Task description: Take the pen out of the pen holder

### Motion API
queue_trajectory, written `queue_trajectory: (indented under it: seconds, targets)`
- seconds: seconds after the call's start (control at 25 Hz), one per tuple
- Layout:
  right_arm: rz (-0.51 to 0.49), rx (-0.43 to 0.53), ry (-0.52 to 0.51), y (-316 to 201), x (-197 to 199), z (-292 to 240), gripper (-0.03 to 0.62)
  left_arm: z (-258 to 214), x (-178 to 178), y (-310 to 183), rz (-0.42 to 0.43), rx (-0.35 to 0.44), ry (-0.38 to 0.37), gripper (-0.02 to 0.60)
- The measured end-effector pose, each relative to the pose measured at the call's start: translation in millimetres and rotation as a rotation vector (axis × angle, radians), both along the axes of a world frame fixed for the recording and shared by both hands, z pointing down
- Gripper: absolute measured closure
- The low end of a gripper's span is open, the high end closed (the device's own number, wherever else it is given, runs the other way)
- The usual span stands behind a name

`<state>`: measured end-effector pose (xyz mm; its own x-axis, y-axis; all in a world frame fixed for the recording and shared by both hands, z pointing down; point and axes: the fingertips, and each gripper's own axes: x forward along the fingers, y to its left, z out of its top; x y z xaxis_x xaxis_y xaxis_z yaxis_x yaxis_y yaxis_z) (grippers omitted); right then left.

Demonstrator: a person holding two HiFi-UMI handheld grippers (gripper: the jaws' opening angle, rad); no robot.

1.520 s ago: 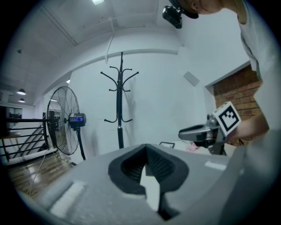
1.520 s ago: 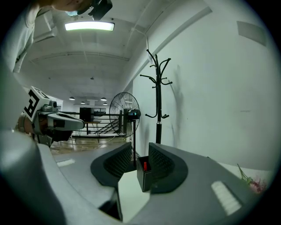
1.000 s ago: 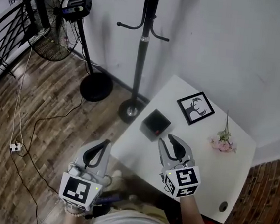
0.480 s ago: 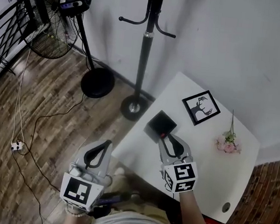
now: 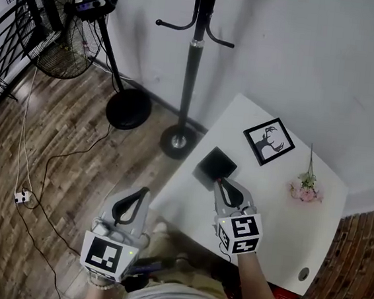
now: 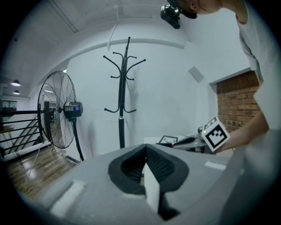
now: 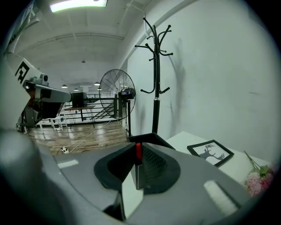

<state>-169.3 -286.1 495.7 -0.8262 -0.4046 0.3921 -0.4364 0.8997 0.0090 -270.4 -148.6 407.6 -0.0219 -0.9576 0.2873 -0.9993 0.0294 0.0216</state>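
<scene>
The right gripper [image 5: 222, 183], at the centre of the head view, has just been closing its jaws and clamps the slim dark pen with a red cap [image 7: 138, 153], which stands upright between the pads at the lower edge of the black square pen holder [image 5: 214, 164] on the white table [image 5: 278, 228]. The left gripper [image 5: 141, 195], lower left over the wooden floor [image 5: 73, 160], has its jaws together on nothing

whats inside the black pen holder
A red-capped pen stands in the pen holder, gripped by the right gripper, whose jaws have just been closing on it. The rest of the inside is too dark to make out.
</scene>
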Motion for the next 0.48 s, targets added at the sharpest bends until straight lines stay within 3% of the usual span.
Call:
queue_trajectory:
  seconds: [0.48]
  targets:
    - [0.024,0.012,-0.019,-1.4,0.1,-13.8,0.557,-7.4,-0.3,-3.4,0.023,0.004,-0.001,0.586]
